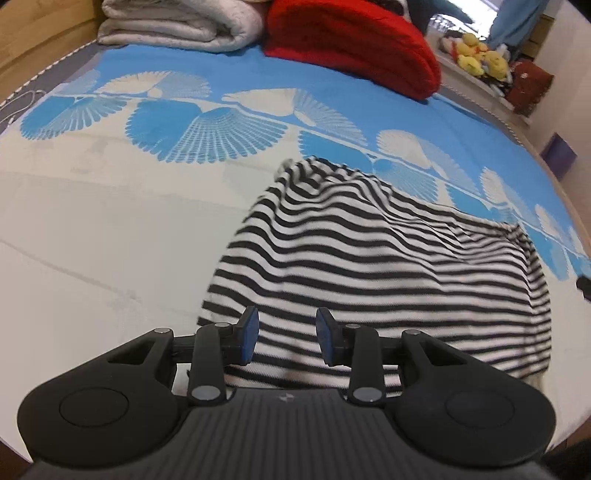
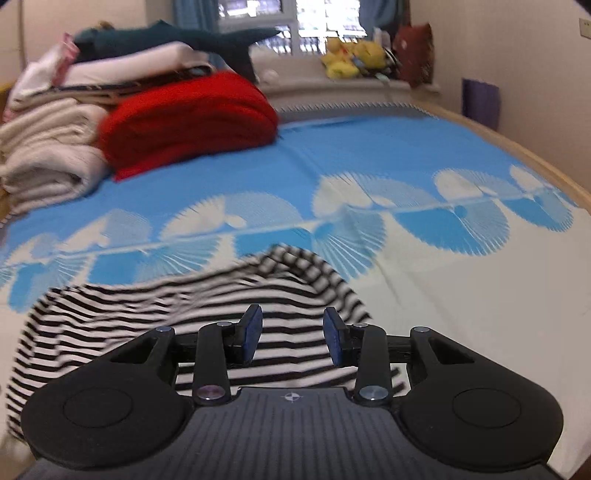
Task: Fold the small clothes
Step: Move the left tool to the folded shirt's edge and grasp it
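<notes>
A black-and-white striped garment (image 1: pixel 388 254) lies rumpled on the blue-and-cream bedspread (image 1: pixel 110 229). My left gripper (image 1: pixel 287 338) is open, its blue pads apart, just above the garment's near left edge, holding nothing. In the right wrist view the same striped garment (image 2: pixel 184 306) spreads to the left and under my right gripper (image 2: pixel 292 336), which is open and empty over the garment's near right part. The view is blurred by motion.
A folded red blanket (image 1: pixel 354 40) and folded white quilts (image 1: pixel 177 26) sit at the far end of the bed; they also show in the right wrist view, the red blanket (image 2: pixel 192 118) and the quilts (image 2: pixel 48 155). Yellow plush toys (image 2: pixel 351 57) sit on a windowsill. The bed's wooden edge (image 2: pixel 535 155) runs along the right.
</notes>
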`<act>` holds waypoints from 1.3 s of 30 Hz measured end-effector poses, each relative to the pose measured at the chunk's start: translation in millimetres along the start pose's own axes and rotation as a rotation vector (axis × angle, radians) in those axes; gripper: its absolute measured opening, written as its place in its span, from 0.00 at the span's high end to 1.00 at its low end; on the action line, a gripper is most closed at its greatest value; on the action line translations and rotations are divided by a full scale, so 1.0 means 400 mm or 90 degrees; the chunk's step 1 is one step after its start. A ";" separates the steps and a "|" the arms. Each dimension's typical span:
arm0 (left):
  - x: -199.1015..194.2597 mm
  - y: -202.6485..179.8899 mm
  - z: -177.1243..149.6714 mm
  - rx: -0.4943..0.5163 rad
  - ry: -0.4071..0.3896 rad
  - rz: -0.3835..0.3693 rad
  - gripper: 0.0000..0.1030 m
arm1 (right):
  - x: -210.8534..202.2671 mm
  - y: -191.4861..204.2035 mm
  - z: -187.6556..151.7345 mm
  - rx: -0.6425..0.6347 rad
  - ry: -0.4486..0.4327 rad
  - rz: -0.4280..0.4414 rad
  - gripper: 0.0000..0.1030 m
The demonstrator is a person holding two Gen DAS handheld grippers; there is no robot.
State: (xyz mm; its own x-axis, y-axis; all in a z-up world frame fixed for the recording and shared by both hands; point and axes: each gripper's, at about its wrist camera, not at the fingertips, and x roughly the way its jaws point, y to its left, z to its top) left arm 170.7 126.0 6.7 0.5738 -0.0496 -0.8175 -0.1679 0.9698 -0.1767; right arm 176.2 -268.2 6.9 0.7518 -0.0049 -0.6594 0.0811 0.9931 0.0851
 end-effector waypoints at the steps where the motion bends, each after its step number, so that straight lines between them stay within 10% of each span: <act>1: -0.003 0.001 -0.013 0.009 -0.004 0.000 0.63 | -0.013 0.010 0.000 0.000 -0.007 0.004 0.63; 18: -0.043 0.003 -0.119 -0.004 0.011 -0.019 0.64 | -0.122 0.047 -0.042 -0.016 -0.014 0.071 0.63; 24: -0.002 0.073 -0.109 -0.102 0.057 -0.055 0.64 | -0.120 0.001 0.037 -0.152 -0.067 0.029 0.60; 39: 0.145 0.170 -0.087 -0.310 0.155 -0.087 0.37 | -0.027 -0.253 0.018 0.013 0.002 0.002 0.60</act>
State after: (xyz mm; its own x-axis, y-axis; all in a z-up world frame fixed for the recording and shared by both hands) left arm 164.8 180.7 -71.7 0.4238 -0.2765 -0.8625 -0.4888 0.7318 -0.4748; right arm 164.4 -369.6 10.9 0.7498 -0.0011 -0.6616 0.0921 0.9904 0.1028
